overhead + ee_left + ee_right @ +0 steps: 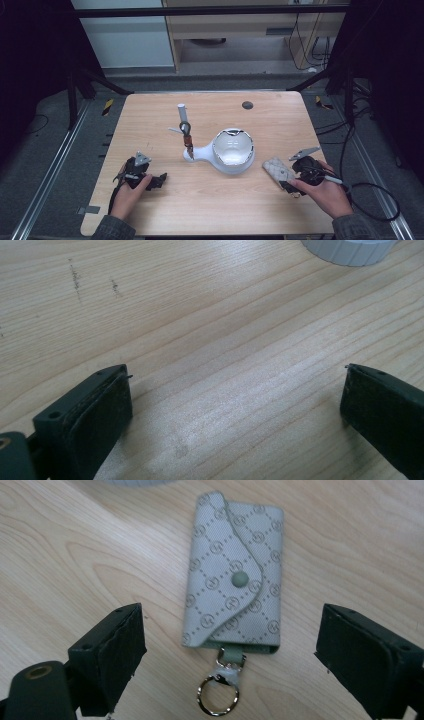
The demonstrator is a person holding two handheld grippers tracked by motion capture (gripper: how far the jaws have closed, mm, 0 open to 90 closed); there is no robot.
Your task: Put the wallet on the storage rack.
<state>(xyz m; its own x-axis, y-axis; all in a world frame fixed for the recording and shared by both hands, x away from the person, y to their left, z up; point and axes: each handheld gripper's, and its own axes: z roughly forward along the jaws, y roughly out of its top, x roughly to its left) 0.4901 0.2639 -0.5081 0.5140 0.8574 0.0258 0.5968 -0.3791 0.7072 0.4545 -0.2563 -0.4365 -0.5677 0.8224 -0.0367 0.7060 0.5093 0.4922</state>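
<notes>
While the right gripper lies low at the near right of the table in the high view, the key pouch sits just ahead of its tips, touching or nearly so. The left gripper rests well apart, with the white dish between the two and off to the pouch's far side. A stand rises beyond the dish's handle; what hangs on it is too small to tell.

In the left gripper view, the left gripper stands wide with bare wood between its jaws. The dish's rim is cut off at the top edge.

In the right gripper view, the right gripper is open, its jaws standing to either side of the pouch without touching it. The key ring lies nearest, between the jaws, and the snapped flap points away. To grasp well, the gripper probably should slide forward until the pads flank the pouch's long edges, stay low, then close squarely; pinching the ring alone would likely let the pouch swing. The pouch's contents are hidden.
</notes>
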